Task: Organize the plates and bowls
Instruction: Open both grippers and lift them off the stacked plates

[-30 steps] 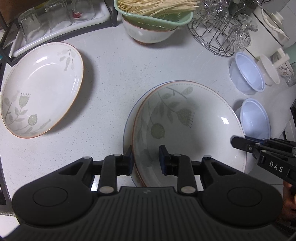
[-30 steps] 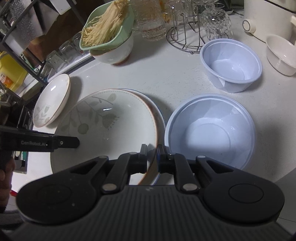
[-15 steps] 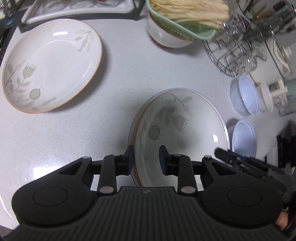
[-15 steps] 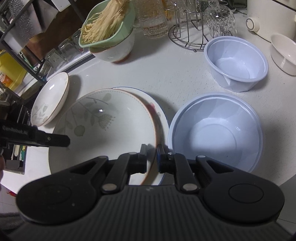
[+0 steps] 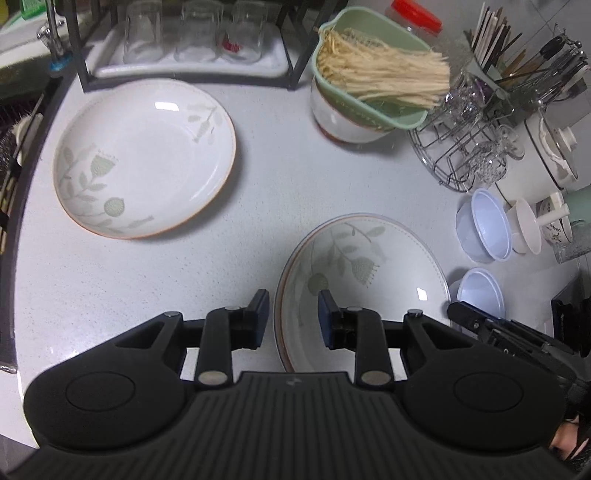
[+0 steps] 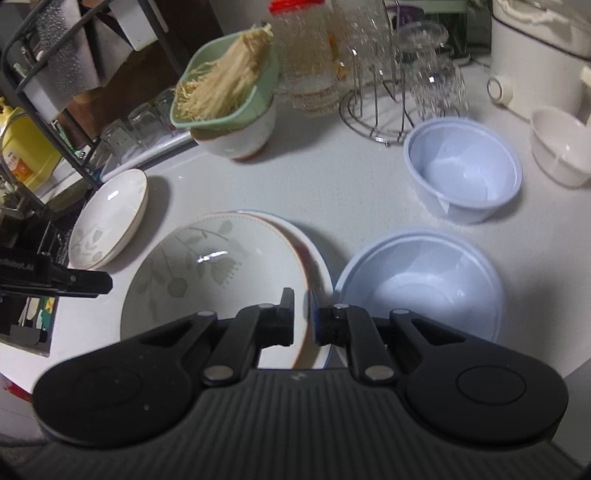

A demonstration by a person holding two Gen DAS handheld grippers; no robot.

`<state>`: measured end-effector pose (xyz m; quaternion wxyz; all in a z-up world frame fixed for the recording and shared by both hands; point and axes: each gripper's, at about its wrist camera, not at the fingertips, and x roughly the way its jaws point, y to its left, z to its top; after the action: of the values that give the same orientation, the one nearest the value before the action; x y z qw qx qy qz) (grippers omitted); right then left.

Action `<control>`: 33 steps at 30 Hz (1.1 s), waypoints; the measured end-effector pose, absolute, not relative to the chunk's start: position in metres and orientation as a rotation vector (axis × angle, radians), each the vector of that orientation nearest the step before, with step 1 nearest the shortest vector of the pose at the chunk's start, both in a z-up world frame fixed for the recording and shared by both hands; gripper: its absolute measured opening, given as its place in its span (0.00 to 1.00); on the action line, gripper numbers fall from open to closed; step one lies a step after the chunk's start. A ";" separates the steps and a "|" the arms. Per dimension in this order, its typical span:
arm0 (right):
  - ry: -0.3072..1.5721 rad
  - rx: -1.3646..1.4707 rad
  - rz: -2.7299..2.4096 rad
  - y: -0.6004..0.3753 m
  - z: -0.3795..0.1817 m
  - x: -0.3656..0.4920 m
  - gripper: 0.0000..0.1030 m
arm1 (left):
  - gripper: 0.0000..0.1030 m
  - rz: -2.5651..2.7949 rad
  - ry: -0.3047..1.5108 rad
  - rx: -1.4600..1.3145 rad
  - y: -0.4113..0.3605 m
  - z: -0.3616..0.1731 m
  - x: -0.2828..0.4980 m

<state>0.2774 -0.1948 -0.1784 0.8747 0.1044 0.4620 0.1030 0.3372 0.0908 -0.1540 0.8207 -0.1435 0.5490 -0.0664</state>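
Plate (image 6: 221,273) tilts, near rim pinched between right gripper (image 6: 303,317) jaws.

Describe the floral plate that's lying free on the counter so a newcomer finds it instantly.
Start at the black rack of upturned glasses along the back of the white counter. Directly in front lies the lone floral plate, orange-rimmed. Unlike its twin, the stacked floral plate, nothing lies beneath it and no gripper reaches it.

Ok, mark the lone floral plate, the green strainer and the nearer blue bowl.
lone floral plate (image 5: 144,158), left wrist view, on its bare white centre.
green strainer (image 5: 391,118), left wrist view, on its near outer wall below the noodles.
nearer blue bowl (image 6: 421,291), right wrist view, on its inner bottom.
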 end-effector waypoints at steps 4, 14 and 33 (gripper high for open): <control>0.932 0.218 0.239 -0.201 -0.159 0.276 0.11 | 0.31 -0.118 1.091 -0.287 0.087 -0.133 0.324; 0.845 0.240 0.323 -0.210 -0.104 0.265 0.12 | 0.31 -0.058 0.933 -0.285 0.074 -0.081 0.282; 0.760 0.048 0.559 -0.193 -0.068 0.216 0.12 | 0.31 0.141 0.811 -0.352 0.053 -0.046 0.176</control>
<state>0.2155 -0.1927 -0.0682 0.8905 0.0233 0.3661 0.2690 0.1759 0.0530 -0.0456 0.9016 -0.1702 0.3919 0.0680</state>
